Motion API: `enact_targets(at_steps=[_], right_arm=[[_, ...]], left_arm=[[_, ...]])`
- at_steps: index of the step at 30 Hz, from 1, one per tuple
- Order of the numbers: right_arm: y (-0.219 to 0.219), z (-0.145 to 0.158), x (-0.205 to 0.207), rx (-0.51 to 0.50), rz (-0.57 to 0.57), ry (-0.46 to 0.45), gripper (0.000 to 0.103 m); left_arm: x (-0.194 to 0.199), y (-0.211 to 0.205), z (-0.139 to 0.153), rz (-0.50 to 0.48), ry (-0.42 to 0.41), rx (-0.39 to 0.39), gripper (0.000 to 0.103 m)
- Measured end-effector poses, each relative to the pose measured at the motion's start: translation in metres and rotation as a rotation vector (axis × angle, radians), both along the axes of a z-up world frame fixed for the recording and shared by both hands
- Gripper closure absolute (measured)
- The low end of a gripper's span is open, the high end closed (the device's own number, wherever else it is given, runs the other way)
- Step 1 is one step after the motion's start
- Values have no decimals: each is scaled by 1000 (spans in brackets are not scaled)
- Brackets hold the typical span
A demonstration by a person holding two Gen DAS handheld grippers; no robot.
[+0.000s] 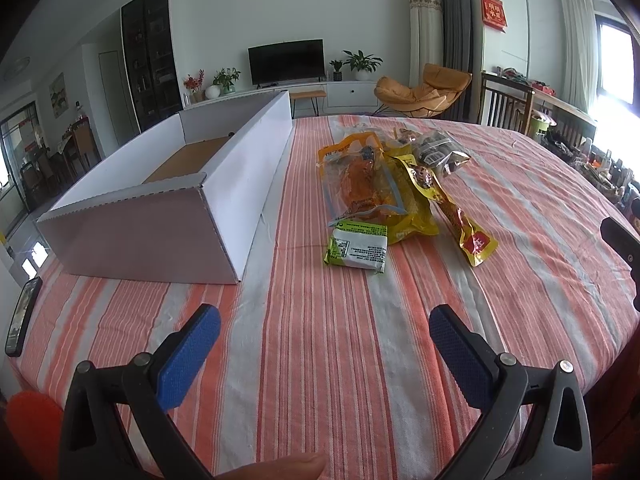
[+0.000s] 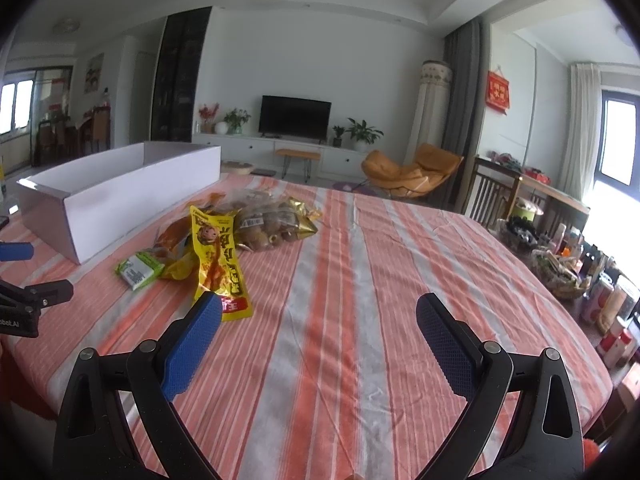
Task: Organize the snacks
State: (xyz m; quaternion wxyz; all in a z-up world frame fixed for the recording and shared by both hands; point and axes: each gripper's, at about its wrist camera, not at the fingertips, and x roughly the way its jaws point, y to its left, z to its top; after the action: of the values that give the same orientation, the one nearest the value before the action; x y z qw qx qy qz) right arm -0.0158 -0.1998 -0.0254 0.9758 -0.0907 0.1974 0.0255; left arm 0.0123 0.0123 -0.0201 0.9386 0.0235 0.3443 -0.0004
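Observation:
A pile of snack packs lies mid-table: a small green and white packet [image 1: 356,249] [image 2: 139,269] in front, a clear pouch with orange contents [image 1: 358,180], a long yellow sausage pack [image 1: 448,204] [image 2: 218,256], and a clear bag of brown round snacks [image 1: 438,152] [image 2: 268,222] at the back. A long white cardboard box [image 1: 160,216] [image 2: 108,196] stands open-topped to the left of the pile. My left gripper [image 1: 324,318] is open, short of the green packet. My right gripper [image 2: 318,308] is open over bare cloth, its left fingertip by the yellow pack's near end.
The table wears a striped orange, white and grey cloth [image 1: 320,360] [image 2: 360,320]. A black phone [image 1: 22,316] lies at its left edge. Jars and clutter [image 2: 592,280] crowd the floor past the right edge. A person's thumb [image 1: 280,468] shows at the bottom.

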Motion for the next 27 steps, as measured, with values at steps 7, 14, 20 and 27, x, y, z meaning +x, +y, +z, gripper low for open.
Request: enact_targets(at_steps=[7,14,20,27], right_arm=[[0,-4,3,-1,4,14,4],[-1,-5,3,0,4,17,4],[-1,-7,4,3,4,22,4],[-1,-7,5,4,4,24,4]], left_arm=[[1,1,-2,1,11,3,0],[1,1,-3,0,13,4,0],[1,0,-5,-3,17,8,0],[3,-1,-6,-3,24,10,0]])
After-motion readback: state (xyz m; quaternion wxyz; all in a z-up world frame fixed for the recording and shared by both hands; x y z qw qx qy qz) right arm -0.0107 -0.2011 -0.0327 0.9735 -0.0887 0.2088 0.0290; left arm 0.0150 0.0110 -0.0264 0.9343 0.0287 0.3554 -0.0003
